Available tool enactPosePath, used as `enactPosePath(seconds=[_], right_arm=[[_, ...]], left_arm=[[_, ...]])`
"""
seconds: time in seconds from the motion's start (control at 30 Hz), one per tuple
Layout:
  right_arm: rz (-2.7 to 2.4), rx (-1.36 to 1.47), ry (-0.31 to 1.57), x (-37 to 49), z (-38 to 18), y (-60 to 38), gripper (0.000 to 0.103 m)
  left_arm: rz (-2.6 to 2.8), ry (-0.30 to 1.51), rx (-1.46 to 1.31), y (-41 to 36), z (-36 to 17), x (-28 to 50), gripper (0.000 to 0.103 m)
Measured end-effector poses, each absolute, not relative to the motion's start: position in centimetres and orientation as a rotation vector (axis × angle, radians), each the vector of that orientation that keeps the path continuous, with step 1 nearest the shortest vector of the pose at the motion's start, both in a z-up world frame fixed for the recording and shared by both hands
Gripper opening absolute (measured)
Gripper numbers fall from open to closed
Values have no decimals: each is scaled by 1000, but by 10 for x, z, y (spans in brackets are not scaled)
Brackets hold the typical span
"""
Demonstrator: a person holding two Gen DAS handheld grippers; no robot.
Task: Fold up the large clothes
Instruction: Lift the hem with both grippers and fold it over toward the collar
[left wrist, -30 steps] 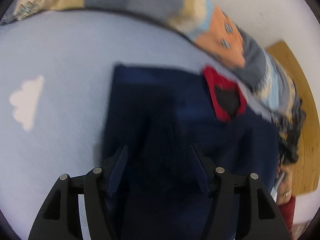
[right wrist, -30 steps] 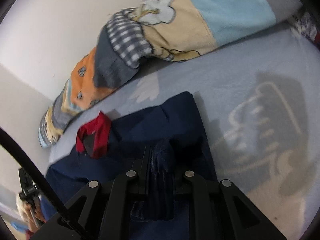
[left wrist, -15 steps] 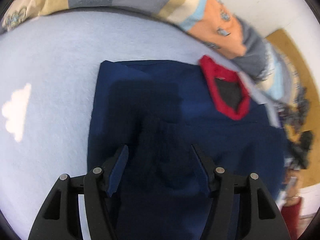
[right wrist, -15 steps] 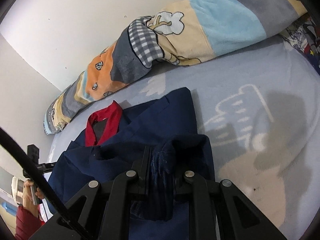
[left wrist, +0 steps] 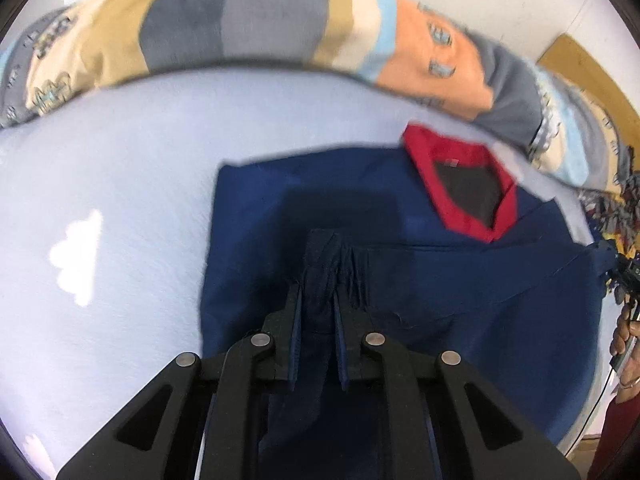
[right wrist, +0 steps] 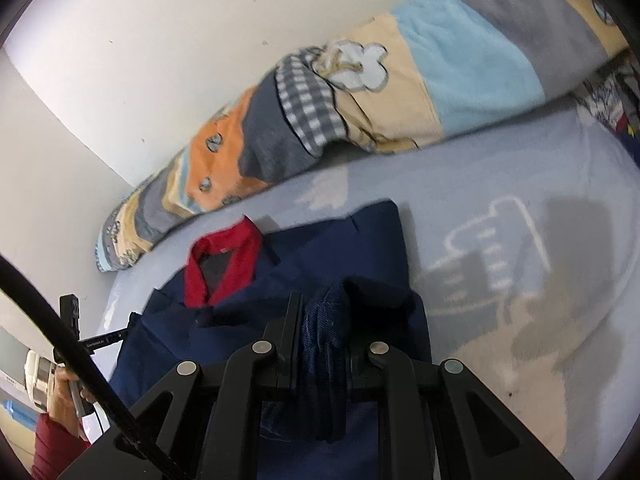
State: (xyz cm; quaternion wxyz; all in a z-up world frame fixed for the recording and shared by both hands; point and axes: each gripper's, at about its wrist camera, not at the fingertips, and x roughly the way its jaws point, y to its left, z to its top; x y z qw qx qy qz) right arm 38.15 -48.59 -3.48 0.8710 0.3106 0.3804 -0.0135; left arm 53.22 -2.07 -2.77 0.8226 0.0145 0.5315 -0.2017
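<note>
A large navy blue garment (left wrist: 460, 280) with a red collar (left wrist: 460, 196) lies on a pale blue bed sheet (left wrist: 120, 220). My left gripper (left wrist: 317, 300) is shut on a bunched fold of the navy fabric. In the right wrist view the same garment (right wrist: 280, 272) and its red collar (right wrist: 224, 264) lie ahead, and my right gripper (right wrist: 324, 320) is shut on another bunched fold of its fabric. The garment's near part is hidden behind both grippers.
A rolled patchwork blanket (left wrist: 280, 32) lies along the wall behind the garment; it also shows in the right wrist view (right wrist: 360, 108). The bed sheet (right wrist: 520, 280) extends to the right. A person's hand in a red sleeve (right wrist: 56, 412) holds a device at the bed's left edge.
My left gripper has gone from open above the garment to shut on a fold of it. My right gripper has stayed shut on its fold and the view has shifted slightly.
</note>
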Motion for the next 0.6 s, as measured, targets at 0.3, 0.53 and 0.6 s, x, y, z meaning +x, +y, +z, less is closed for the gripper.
enactPosePath(seconds=[0.3, 0.53, 0.6], right_arm=[[-25, 746, 771, 434, -31, -498, 17], [-131, 1273, 799, 466, -117, -544, 59], [-86, 1507, 662, 451, -129, -563, 67]], left_arm=[[-349, 1022, -166, 4, 2, 585, 14], [-153, 1137, -210, -7, -72, 630, 48], [-192, 1115, -294, 4, -73, 630, 58]])
